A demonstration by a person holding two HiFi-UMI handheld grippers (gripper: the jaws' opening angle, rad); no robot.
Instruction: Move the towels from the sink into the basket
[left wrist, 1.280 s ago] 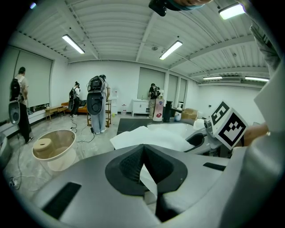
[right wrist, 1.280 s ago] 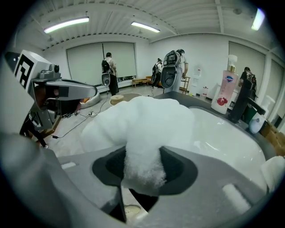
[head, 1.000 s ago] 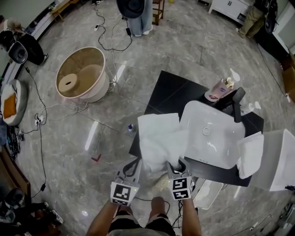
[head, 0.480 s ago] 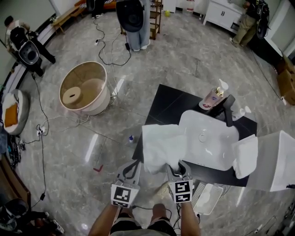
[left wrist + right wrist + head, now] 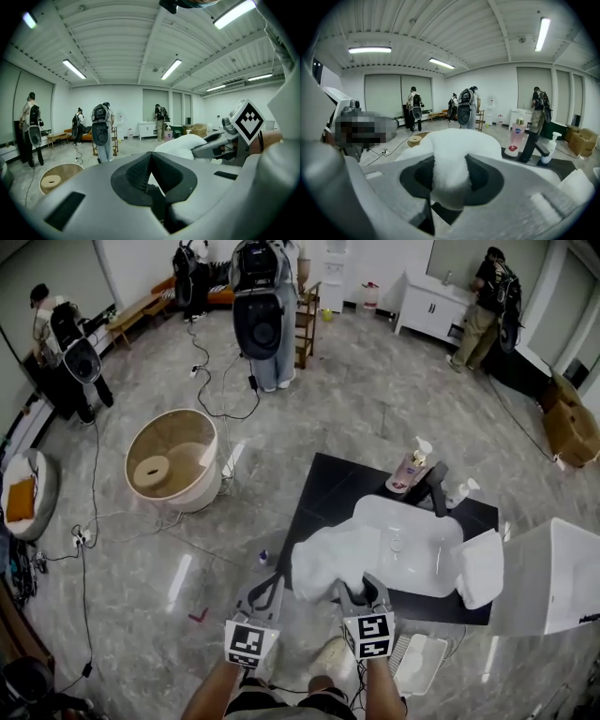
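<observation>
A white towel (image 5: 328, 561) hangs bunched from my right gripper (image 5: 362, 591), whose jaws are shut on a fold of it, just left of the white sink (image 5: 424, 570). In the right gripper view the towel (image 5: 457, 150) fills the gap of that gripper (image 5: 450, 182). A second white towel (image 5: 480, 568) drapes over the sink's right rim. My left gripper (image 5: 266, 593) is beside the held towel, shut with nothing in it (image 5: 150, 165). The round beige basket (image 5: 199, 486) stands on the floor far to the left, a ring-shaped thing inside it.
The sink sits on a black counter (image 5: 330, 495) with a black faucet (image 5: 437, 487), a pink soap bottle (image 5: 408, 471) and a clear bottle (image 5: 459, 493). A white box (image 5: 553, 577) stands at right. Cables (image 5: 94, 521) cross the floor. People stand at the back.
The towel, spread wide over the counter's left edge before, is now gathered into a bunch at the right gripper. The head view has tilted up and shows more of the room.
</observation>
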